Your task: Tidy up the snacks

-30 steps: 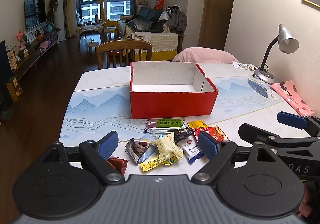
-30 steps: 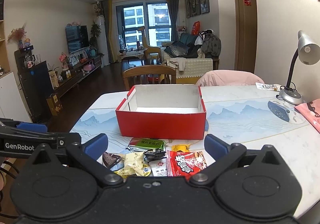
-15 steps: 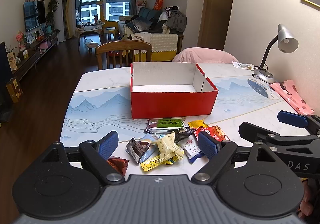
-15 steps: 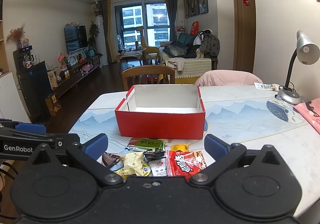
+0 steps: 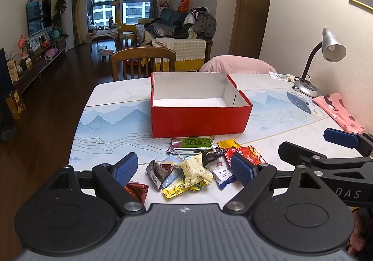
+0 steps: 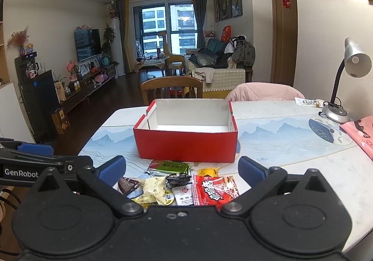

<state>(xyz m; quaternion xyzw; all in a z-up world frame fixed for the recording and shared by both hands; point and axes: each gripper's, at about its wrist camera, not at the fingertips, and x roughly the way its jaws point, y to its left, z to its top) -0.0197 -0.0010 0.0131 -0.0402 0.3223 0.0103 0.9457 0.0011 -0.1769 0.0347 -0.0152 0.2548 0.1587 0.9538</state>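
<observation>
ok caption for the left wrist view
Open left gripper above loose snacks before an empty red box.

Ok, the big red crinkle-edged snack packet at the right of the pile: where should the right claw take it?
Take the red packet by its free right edge, coming in from the right and low. It lies flat on the table, its left side against the white sachet, so only that side looks clear. The right claw is open, probably wide enough.

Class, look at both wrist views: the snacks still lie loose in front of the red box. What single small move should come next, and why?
Probably lower the left gripper onto the cream-wrapped snack and close. Both grippers, the right gripper too, are open and hold nothing, the red box looks empty, and that snack lies on top of the pile, between the left fingers.
</observation>
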